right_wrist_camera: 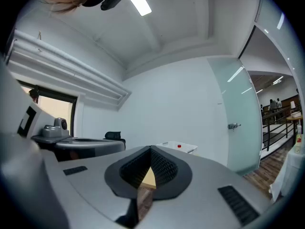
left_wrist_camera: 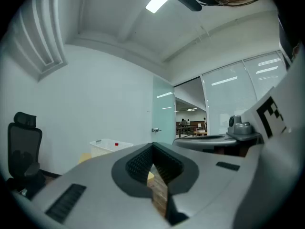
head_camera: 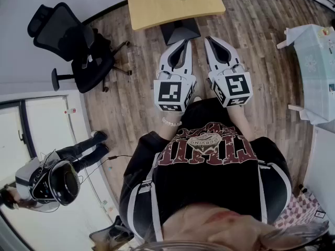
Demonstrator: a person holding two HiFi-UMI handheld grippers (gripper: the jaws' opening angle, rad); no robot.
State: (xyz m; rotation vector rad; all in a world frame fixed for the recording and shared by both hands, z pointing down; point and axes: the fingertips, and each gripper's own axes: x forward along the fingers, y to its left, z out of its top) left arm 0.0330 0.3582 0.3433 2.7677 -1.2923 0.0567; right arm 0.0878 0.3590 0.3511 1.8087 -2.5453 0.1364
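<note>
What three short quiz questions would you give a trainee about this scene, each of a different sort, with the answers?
1. True or false: the left gripper holds a cup between its jaws.
2. Multiple choice: in the head view, what stands on the floor to the left of the wooden table? A. a black office chair B. a ladder C. a fridge
3. Fill in: the right gripper has its jaws ____, with nothing between them.

Key: 1. false; 2. A; 3. together
</note>
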